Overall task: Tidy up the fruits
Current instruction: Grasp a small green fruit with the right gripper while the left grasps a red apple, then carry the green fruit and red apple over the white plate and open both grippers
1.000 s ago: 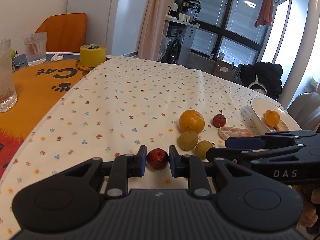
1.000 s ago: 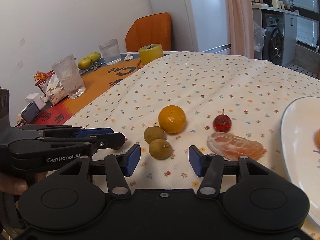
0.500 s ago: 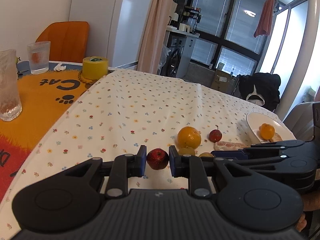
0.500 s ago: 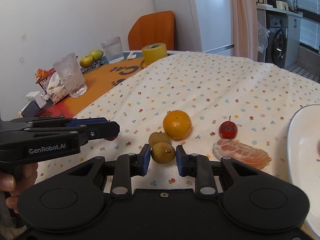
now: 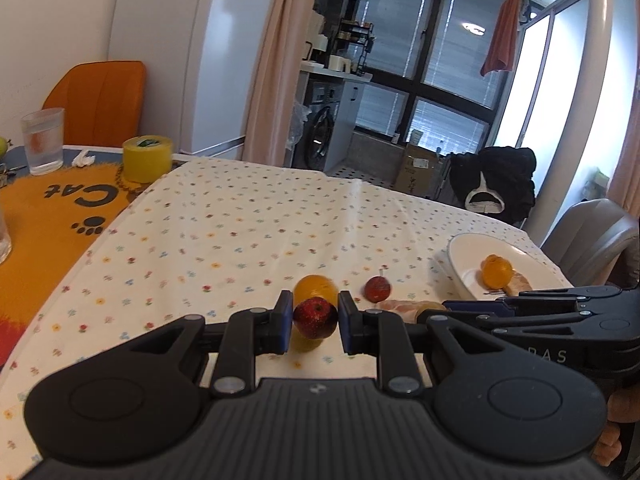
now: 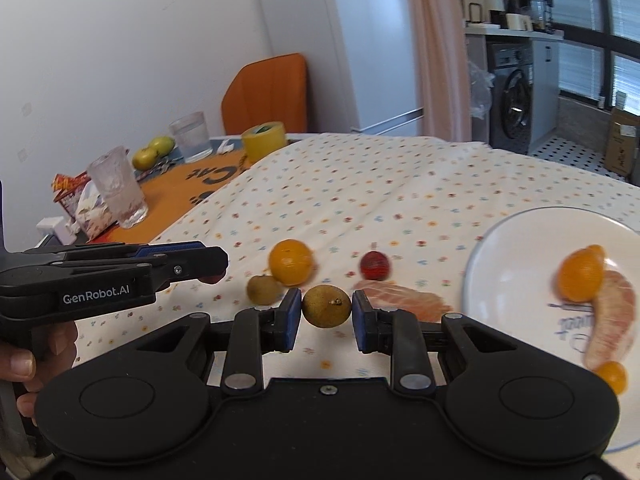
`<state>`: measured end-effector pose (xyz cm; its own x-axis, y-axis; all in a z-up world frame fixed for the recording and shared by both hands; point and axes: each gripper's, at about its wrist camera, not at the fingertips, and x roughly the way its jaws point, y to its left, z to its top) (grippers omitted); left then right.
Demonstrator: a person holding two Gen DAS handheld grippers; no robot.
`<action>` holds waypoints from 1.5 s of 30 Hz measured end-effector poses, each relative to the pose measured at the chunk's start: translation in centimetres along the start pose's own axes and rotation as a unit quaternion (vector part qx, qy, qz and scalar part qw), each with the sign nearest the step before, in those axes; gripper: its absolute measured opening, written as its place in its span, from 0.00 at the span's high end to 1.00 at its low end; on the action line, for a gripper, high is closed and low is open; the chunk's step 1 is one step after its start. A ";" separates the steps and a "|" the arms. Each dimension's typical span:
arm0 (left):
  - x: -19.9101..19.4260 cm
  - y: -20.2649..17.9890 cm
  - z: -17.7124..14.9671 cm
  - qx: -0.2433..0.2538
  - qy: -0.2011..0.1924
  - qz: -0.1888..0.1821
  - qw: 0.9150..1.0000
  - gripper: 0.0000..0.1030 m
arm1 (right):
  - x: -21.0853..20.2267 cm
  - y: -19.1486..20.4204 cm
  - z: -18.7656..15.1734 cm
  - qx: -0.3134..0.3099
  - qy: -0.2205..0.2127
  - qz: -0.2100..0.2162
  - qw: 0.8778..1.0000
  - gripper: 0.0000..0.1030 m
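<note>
Right wrist view: the right gripper (image 6: 327, 312) pinches a round brown fruit (image 6: 326, 311) above the cloth, left of the white plate (image 6: 516, 236), the left gripper (image 5: 312, 317) clamps a red fruit (image 5: 315, 317), and either smooth ball could squirt free mid-carry.

A small dark-red fruit (image 5: 315, 317) sat pinched between blue pads, lifted clear of the floral cloth. A round brownish-yellow fruit (image 6: 327, 306) was clamped the same way. On the cloth lay an orange (image 6: 290, 261), a second brownish fruit (image 6: 263, 289) just beside it, a red cherry-like fruit (image 6: 375, 265) with its stem up, and a peeled pink citrus segment (image 6: 404, 300). The white plate (image 6: 516, 240) held a small orange fruit (image 6: 580, 274), another peeled segment (image 6: 612, 320), and a tiny orange one (image 6: 610, 376).
</note>
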<state>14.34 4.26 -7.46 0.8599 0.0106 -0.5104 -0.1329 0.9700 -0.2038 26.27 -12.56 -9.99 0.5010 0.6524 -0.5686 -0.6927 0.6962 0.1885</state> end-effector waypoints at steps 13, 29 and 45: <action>2.2 -5.0 0.8 0.033 0.000 -0.052 0.998 0.79 | -4.7 -5.2 -1.1 0.054 -0.039 -0.063 0.996 0.75; 4.5 -11.1 0.7 0.074 0.014 -0.112 0.991 0.79 | -8.4 -10.6 -3.5 0.109 -0.067 -0.134 0.983 0.75; 6.9 -14.5 0.1 0.093 0.038 -0.124 0.987 0.79 | -9.6 -14.3 -4.9 0.139 -0.078 -0.145 0.976 0.75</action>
<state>22.23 -9.70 -7.97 0.8146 -0.2443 -0.5262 0.1764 0.9684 -0.1764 28.83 -30.25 -11.20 0.7429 0.4385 -0.5057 -0.3528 0.8986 0.2609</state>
